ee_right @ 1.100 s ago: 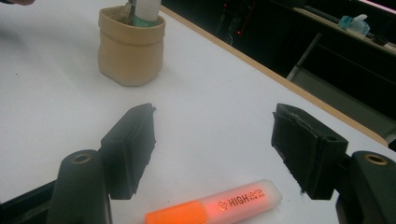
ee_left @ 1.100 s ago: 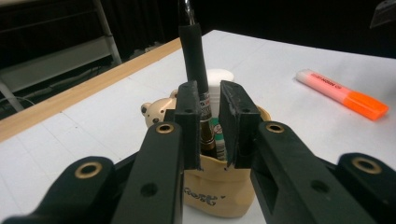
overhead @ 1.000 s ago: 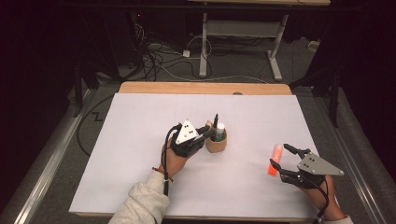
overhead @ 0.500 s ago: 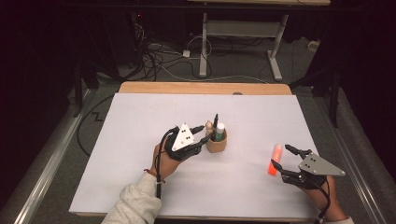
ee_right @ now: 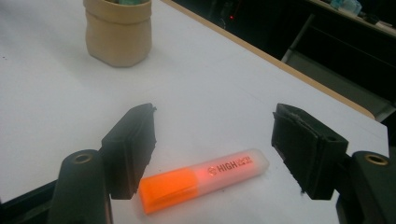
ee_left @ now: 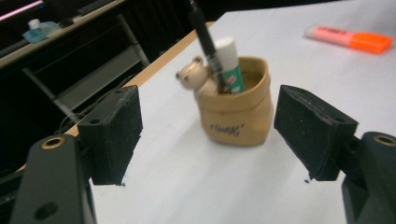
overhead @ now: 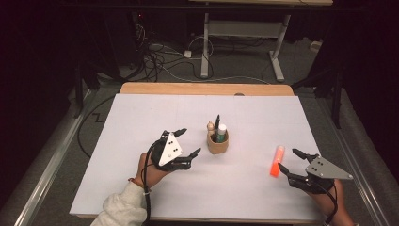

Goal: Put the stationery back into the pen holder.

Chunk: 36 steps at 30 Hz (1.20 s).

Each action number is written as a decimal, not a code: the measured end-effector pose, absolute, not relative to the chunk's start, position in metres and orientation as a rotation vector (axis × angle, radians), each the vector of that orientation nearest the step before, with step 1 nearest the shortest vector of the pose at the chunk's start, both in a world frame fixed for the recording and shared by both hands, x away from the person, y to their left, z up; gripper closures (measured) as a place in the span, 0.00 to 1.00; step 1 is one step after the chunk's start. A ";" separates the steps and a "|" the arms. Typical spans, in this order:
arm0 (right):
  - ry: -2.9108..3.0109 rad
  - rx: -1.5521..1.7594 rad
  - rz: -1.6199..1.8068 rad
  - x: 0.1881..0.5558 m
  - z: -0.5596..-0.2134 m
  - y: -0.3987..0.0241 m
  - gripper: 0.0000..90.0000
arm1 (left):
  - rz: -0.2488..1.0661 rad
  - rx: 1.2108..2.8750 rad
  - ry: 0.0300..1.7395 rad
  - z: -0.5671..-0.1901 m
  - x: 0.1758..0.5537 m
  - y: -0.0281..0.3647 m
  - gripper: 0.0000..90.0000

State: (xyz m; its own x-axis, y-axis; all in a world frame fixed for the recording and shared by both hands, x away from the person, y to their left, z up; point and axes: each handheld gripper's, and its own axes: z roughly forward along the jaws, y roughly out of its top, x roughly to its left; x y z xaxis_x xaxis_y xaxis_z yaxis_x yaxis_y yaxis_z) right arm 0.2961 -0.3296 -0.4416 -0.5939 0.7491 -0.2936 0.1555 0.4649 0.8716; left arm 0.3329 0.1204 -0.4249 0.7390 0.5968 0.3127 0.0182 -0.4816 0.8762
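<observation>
Highlighter (ee_right: 204,178) lies flat on the white table (overhead: 141,188) right under my right gripper (ee_right: 215,149), long axis crossing between its wide, empty jaws. My left gripper (ee_left: 208,135), just opened beside the holder (ee_left: 237,109), is well apart.

Looking down from above onto the white table (overhead: 141,188); riding low and close behind each pair of jaws, both facing the shared tan cup (ee_left: 236,112).
</observation>
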 end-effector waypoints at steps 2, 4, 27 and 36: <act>2.038 0.762 1.104 0.296 -0.443 -0.330 0.34 | 0.753 1.983 0.475 -0.428 0.329 0.128 0.21; 2.054 0.767 1.094 0.296 -0.444 -0.330 0.34 | 0.751 1.998 0.483 -0.433 0.326 0.135 0.19; 2.245 0.770 0.956 0.309 -0.447 -0.340 0.29 | 0.701 2.072 0.614 -0.466 0.291 0.182 0.19; 2.366 0.684 0.848 0.316 -0.449 -0.332 0.27 | 0.688 2.091 0.593 -0.468 0.292 0.180 0.19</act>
